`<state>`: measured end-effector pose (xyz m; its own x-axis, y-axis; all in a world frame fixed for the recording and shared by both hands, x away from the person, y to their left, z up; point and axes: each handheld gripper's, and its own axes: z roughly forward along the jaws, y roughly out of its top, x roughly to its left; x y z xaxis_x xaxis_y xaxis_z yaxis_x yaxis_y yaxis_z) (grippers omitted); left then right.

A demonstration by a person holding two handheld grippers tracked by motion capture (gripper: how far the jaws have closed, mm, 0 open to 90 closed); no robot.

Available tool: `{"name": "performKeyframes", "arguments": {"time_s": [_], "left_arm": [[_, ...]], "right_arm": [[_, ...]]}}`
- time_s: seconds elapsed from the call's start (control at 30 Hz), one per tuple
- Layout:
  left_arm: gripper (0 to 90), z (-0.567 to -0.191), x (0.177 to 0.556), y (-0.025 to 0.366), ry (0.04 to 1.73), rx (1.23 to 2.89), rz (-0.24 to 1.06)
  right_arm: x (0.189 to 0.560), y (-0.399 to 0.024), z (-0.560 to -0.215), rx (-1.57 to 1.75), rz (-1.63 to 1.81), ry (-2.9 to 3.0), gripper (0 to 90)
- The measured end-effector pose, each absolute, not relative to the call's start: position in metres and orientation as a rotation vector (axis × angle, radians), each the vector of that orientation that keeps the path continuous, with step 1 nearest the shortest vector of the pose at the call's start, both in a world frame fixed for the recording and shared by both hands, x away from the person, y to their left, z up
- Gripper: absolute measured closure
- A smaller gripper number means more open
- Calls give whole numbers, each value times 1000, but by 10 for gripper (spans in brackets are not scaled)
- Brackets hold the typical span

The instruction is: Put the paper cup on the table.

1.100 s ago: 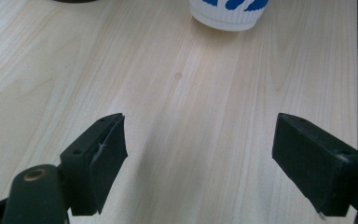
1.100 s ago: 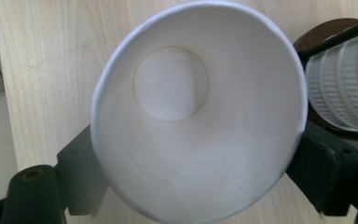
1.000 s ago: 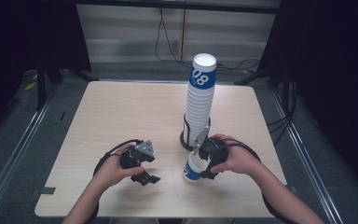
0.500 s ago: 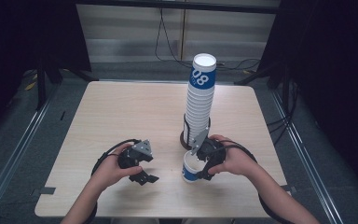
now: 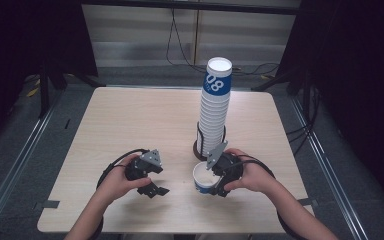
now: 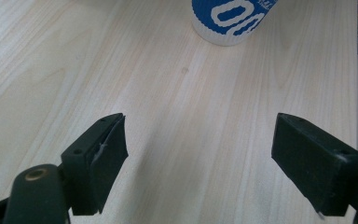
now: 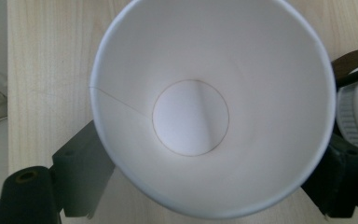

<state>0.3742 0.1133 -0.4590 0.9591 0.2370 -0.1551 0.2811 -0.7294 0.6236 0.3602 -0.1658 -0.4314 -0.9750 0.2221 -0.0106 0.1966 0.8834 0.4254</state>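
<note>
A: Where is the single paper cup (image 5: 203, 178) standing, if we are taking the tall stack of cups (image 5: 213, 112) as the landmark?

B: It is standing upright on the desk (image 5: 130, 120), just in front of the foot of the stack, on the person's side. Its mouth is facing up, and its wall is showing blue print.

A: What is the right gripper (image 5: 219, 184) doing?

B: It is sitting right beside the cup, also in front of the stack. In the right gripper view the cup (image 7: 209, 107) is standing between the two jaws. The jaws have just been opening, and it is not possible to tell if the pads are pressing on the wall.

A: And the left gripper (image 5: 156, 190)?

B: It is resting low over the desk, to the left of the stack and apart from the cup. Its jaws are standing spread, and only bare wood (image 6: 186, 116) is lying between them.
</note>
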Motion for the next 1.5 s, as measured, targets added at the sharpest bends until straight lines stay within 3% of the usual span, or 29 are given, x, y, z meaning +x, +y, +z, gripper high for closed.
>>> {"name": "performKeyframes", "arguments": {"time_s": [1.5], "left_arm": [[184, -465, 382, 109, 352, 2407, -112]], "right_arm": [[346, -200, -435, 472, 966, 2895, 137]]}}
